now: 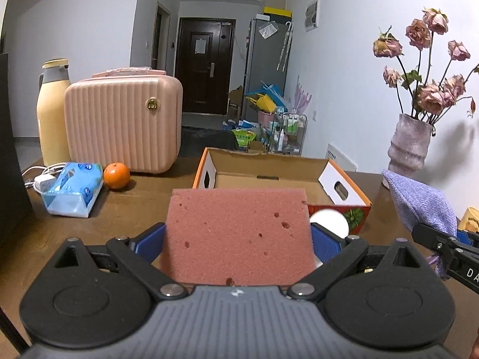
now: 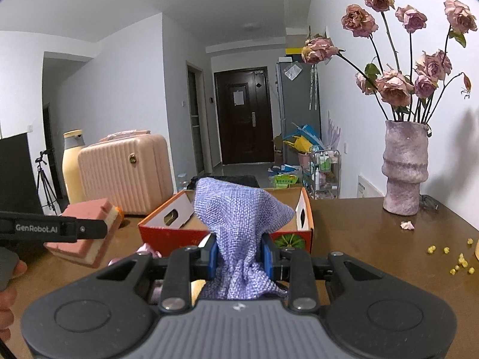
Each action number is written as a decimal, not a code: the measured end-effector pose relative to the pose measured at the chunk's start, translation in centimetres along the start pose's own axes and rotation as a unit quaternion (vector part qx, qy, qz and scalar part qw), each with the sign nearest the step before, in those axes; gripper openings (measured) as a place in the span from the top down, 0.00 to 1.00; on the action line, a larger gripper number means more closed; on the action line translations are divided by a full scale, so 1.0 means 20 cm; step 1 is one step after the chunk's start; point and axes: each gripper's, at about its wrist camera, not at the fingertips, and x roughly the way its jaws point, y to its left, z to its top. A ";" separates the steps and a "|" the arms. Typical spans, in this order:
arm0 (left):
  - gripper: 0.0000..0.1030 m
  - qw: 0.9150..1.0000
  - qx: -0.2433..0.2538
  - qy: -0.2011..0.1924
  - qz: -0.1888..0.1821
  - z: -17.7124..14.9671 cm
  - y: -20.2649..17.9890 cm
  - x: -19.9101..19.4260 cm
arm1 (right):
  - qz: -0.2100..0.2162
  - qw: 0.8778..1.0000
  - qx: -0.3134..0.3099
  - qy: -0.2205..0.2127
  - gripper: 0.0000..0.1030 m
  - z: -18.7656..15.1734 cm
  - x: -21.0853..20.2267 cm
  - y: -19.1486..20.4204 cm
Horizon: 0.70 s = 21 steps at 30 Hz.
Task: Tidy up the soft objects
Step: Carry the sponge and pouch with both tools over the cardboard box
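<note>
While both hands are hovering above the brown tabletop (image 2: 374, 233), I am clamping my left fingers (image 1: 324, 243) on a pink sponge (image 1: 238, 233), their blue pads pressing into its two sides. From the right wrist view the sponge (image 2: 86, 230) is showing a pale yellow layer under the pink one, and it is hanging clear of the tabletop, just left of the box (image 2: 227, 233).

My right fingers (image 2: 267, 254) are squeezing together on a purple cloth (image 2: 239, 224), which is bunching between the pads and fanning out in front of them. In the left wrist view the cloth (image 1: 422, 203) is standing at the right edge, above the right gripper (image 1: 440, 243), level with the box's near right corner.

The box (image 1: 281, 176) is sitting open on the tabletop straight ahead of both grippers, cardboard inside, orange and red outside, with a green pumpkin print on its near wall. Something white and round (image 1: 329, 221) is peeking out beside the sponge in front of it; I cannot tell what it is.

Further left on the tabletop are lying a tissue pack (image 1: 73, 190) and an orange (image 1: 116, 175), touching or nearly so, with a pink case (image 1: 124, 125) and a yellow flask (image 1: 52, 113) behind. A vase (image 2: 404, 167) of faded roses is standing at the far right, with a petal (image 2: 407, 225) near it and yellow crumbs (image 2: 458, 261) scattered nearer.
</note>
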 end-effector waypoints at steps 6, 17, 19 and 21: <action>0.03 1.000 -0.002 -0.012 -0.004 0.07 0.00 0.07 | -0.001 1.000 0.000 -0.008 0.73 0.06 0.12 -0.01; 0.03 1.000 -0.009 -0.016 -0.012 0.18 -0.01 0.28 | -0.003 1.000 0.005 -0.010 0.73 0.14 0.34 -0.05; 0.03 1.000 -0.008 -0.018 -0.011 0.20 -0.01 0.31 | -0.002 1.000 0.004 -0.009 0.73 0.16 0.38 -0.05; 0.03 1.000 -0.009 -0.017 -0.011 0.22 -0.01 0.36 | -0.003 1.000 0.003 -0.008 0.73 0.17 0.41 -0.05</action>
